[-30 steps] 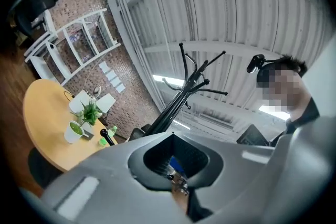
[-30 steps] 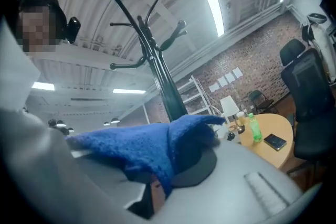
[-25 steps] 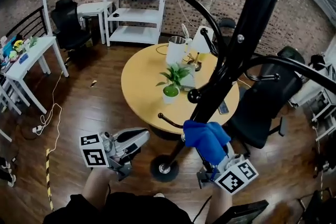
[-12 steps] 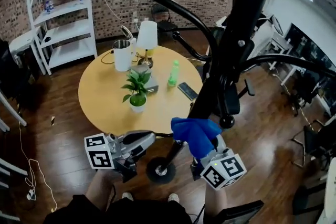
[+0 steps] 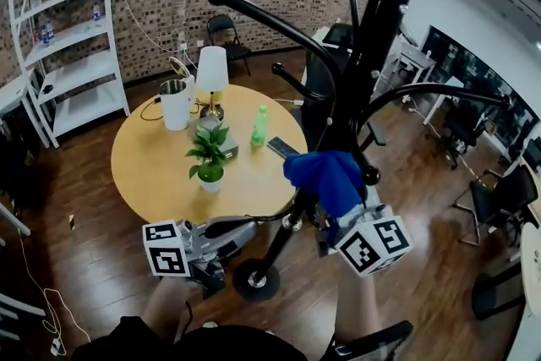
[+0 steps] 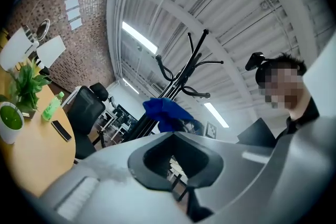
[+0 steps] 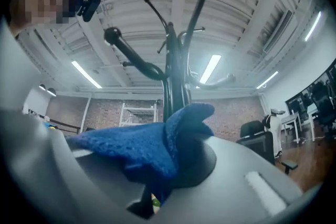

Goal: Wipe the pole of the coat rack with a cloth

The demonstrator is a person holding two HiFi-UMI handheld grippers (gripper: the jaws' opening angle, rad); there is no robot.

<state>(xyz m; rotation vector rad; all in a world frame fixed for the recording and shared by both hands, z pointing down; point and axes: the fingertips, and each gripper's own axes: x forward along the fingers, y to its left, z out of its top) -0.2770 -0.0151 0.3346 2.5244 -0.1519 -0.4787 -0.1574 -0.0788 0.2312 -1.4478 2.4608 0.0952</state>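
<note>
right gripper [image 5: 328,222] jaws clamped on the blue cloth [image 5: 325,177]; cloth bunched against the coat rack pole [image 5: 342,131], low on it, above the round base [image 5: 254,279]. left gripper [image 5: 241,231] jaws together, nothing between, just left of the pole (contact unclear). yellow table [image 5: 161,182] behind.

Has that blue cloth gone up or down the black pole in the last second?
Yes, up: the blue cloth, held by the right hand-held gripper, now sits higher on the pole, farther above the rack's round base.
</note>
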